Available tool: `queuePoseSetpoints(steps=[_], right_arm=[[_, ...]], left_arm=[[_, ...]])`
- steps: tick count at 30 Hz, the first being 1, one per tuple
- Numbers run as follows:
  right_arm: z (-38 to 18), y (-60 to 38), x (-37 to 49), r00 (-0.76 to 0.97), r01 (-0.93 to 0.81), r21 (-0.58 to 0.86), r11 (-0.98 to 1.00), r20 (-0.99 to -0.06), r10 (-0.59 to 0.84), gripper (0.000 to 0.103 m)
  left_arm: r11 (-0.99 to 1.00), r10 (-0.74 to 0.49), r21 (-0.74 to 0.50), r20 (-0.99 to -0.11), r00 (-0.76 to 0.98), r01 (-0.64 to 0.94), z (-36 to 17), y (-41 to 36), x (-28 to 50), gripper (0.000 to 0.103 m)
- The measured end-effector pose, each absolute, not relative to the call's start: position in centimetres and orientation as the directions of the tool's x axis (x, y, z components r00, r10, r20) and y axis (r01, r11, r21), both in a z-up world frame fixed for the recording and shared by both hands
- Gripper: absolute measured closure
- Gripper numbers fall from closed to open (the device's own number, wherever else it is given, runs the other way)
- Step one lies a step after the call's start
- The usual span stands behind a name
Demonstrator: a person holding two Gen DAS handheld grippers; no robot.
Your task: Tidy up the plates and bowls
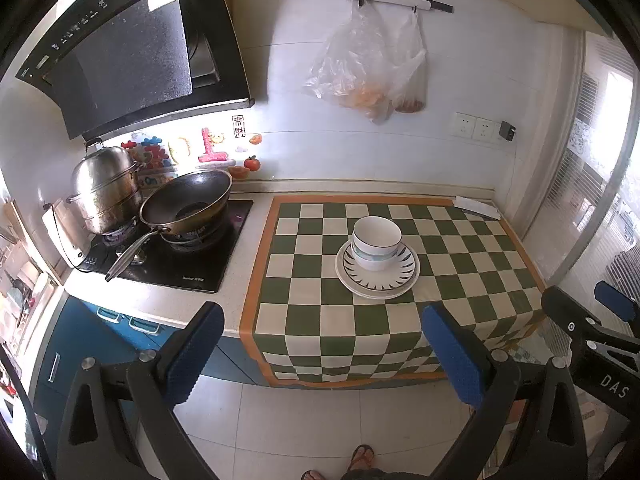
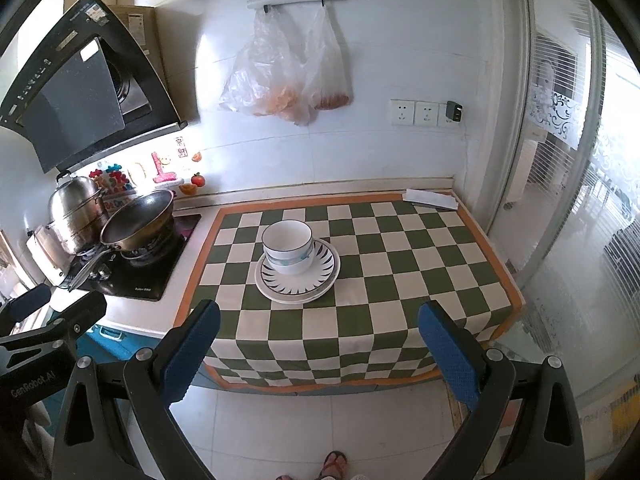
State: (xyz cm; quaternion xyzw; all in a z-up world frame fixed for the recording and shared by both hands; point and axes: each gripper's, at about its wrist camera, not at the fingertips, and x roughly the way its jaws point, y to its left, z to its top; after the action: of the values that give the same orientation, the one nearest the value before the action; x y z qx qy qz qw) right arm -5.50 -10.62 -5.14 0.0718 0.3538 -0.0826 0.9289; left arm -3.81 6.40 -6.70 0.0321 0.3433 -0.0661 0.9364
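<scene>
On the worktop, a green-and-white checked cloth (image 1: 384, 320) with an orange border covers the right part and hangs over the front edge. Near the middle of the cloth, a little toward the back edge, stands one stack of crockery. At the bottom lie two plates (image 1: 377, 278) (image 2: 297, 280), one on the other; the upper one bears a ring of dark pointed marks, and the rim of the lower one shows beneath it at the front. On the plates stand two white bowls (image 1: 376, 245) (image 2: 287, 245), nested, upright, mouths facing up; the upper has a thin dark line at its rim, the lower a pale blue band. The stack is round, so it has no long axis in plan; it rises straight up.

The left gripper (image 1: 322, 350) hangs over the floor in front of the front edge, its blue-padded fingers (image 1: 196, 350) spread wide and holding nothing. The right gripper (image 2: 318, 350) is likewise released, empty, fingers (image 2: 450, 354) apart, pointed toward the stack but well apart from it. Each shows at the edge of the other's view.

To the left, one wok (image 1: 186, 204) and one steel steamer pot (image 1: 105, 188) sit on the black hob (image 1: 188, 264). Two plastic bags (image 1: 368, 68) hang from a wall rail. A folded white paper (image 1: 478, 206) lies at the back right corner of the cloth. A sandalled foot (image 2: 334, 464) shows on the floor tiles.
</scene>
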Motion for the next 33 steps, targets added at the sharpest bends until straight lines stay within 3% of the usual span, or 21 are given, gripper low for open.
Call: queuePoseSetpoints(steps=[33], right_arm=[[-6.3, -11.0, -5.5, 0.726, 0.229, 0.065, 0.971, -0.676, -0.126, 0.002]], left_arm=[[0.991, -0.092, 0.015, -0.652, 0.753, 0.134, -6.9, 5.9, -4.1, 0.001]])
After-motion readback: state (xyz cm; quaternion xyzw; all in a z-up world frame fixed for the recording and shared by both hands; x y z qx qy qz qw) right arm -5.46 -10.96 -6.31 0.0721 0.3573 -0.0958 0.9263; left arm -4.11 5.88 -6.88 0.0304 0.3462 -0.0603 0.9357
